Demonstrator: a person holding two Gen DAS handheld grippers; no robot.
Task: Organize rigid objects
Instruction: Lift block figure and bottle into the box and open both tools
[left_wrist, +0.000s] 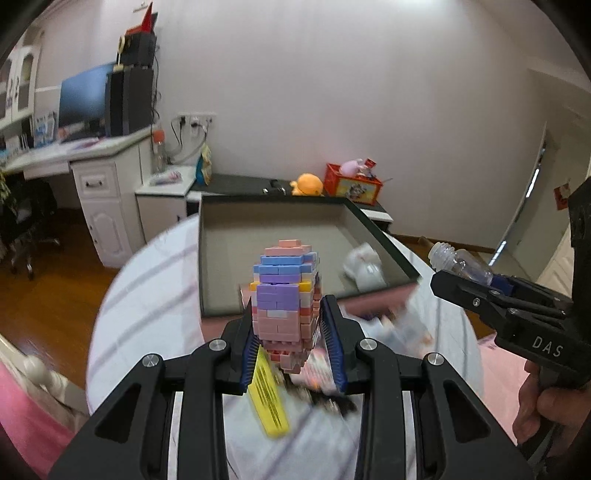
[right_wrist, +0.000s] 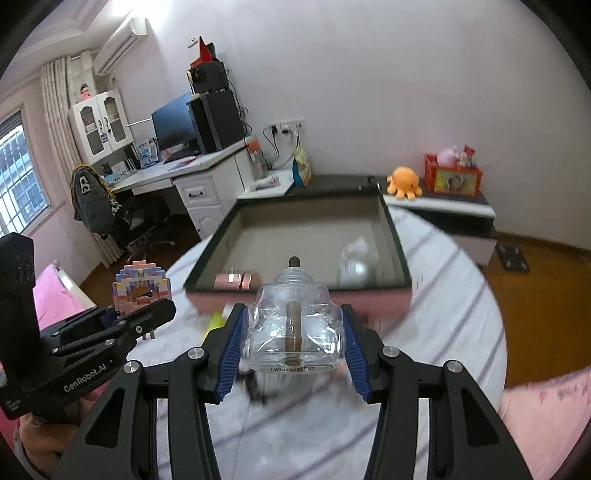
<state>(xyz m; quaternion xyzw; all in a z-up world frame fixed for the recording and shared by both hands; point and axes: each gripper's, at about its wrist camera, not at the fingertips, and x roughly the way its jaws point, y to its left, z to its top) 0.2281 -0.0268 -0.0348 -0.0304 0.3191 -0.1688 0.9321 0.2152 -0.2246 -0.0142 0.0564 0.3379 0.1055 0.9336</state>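
My left gripper (left_wrist: 290, 325) is shut on a pastel brick model (left_wrist: 286, 291) of pink, purple and blue bricks, held above the bed; the model also shows in the right wrist view (right_wrist: 142, 286). My right gripper (right_wrist: 291, 332) is shut on a clear glass bottle (right_wrist: 293, 328) with a brown stem inside, also seen in the left wrist view (left_wrist: 460, 260). Ahead lies an open dark-rimmed box (left_wrist: 212, 236) (right_wrist: 393, 229) holding a white cup (left_wrist: 364, 267) (right_wrist: 356, 260) and a small pink item (right_wrist: 238, 281).
A yellow flat item (left_wrist: 269, 398) and blurred papers (left_wrist: 399, 325) lie on the striped bed sheet (right_wrist: 443, 295). A pink pillow (right_wrist: 546, 417) is at right. Beyond are a desk (right_wrist: 192, 170), an orange plush (right_wrist: 404, 182) and a red toy box (right_wrist: 452, 177).
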